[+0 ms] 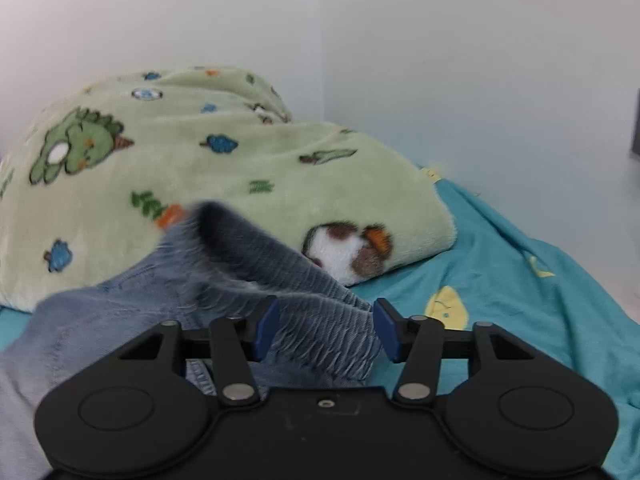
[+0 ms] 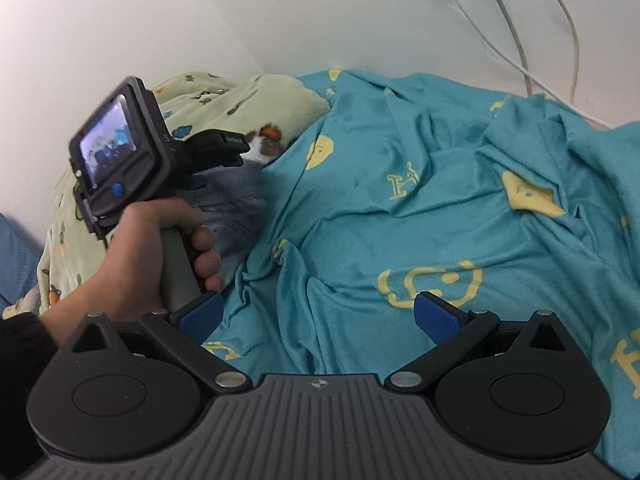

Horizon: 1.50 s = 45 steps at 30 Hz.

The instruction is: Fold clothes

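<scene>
A blue-grey garment with a ribbed elastic waistband [image 1: 248,256] lies bunched on the bed against a green blanket. In the left wrist view its waistband runs between the blue pads of my left gripper [image 1: 326,330]. The jaws stand apart and the pads do not squeeze the cloth. The right wrist view shows the same garment [image 2: 236,196] under the left gripper [image 2: 236,146], which a person's hand [image 2: 160,240] holds by its handle. My right gripper [image 2: 318,316] hovers wide open over the teal sheet, with nothing between its fingers.
A light green fleece blanket with cartoon animals [image 1: 160,152] is heaped against the white wall at the bed's corner. A rumpled teal sheet with yellow prints [image 2: 420,200] covers the bed. White cables [image 2: 512,32] hang down the wall at the far right.
</scene>
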Each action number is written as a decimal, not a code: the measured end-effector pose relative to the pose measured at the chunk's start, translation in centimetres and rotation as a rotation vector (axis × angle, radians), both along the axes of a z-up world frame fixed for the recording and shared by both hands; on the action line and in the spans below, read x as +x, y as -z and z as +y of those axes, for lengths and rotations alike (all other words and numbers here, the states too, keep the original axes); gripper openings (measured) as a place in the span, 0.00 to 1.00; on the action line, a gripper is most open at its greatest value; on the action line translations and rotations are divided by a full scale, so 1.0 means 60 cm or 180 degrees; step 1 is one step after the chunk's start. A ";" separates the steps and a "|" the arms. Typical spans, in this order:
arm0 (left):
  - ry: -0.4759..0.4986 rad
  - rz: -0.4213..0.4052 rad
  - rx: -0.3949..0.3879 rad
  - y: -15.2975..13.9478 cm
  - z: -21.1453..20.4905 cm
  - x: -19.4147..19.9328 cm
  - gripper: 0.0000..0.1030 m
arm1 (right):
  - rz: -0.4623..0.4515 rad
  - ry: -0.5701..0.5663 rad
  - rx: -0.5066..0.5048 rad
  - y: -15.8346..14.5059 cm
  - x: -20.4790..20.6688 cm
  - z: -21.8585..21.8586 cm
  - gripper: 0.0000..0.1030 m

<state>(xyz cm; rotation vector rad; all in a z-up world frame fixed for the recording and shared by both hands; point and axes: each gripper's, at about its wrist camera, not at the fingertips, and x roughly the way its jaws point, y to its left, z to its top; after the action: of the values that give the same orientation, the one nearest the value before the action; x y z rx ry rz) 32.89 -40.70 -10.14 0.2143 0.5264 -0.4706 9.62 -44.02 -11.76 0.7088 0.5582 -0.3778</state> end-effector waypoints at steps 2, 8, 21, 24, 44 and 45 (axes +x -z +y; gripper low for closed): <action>0.0069 -0.0010 -0.0083 -0.018 0.014 -0.021 0.48 | -0.0032 -0.0012 -0.0036 -0.003 -0.003 0.001 1.00; 0.0180 -0.0109 -0.0273 -0.075 0.099 -0.100 0.48 | -0.0113 -0.0012 -0.0113 -0.010 -0.010 0.001 1.00; -0.0155 -0.0032 -0.0271 -0.132 0.342 -0.263 0.48 | -0.0594 -0.0603 -0.0333 -0.052 -0.018 0.050 1.00; -0.0190 -0.0047 -0.0273 -0.146 0.394 -0.295 0.48 | -0.0754 -0.0706 -0.0355 -0.060 -0.026 0.062 1.00; -0.0219 -0.0403 -0.0722 -0.112 0.534 -0.373 0.48 | -0.1067 -0.0817 -0.0553 -0.092 -0.016 0.140 0.99; -0.0209 -0.0369 -0.0748 -0.110 0.534 -0.370 0.48 | -0.1071 -0.0725 -0.0498 -0.095 -0.013 0.140 0.98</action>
<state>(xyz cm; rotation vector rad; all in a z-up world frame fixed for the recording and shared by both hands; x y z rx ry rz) 10.69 -8.67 -3.52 -0.0013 0.3600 -0.4492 8.85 -35.64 -6.05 0.5362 0.2821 -0.0843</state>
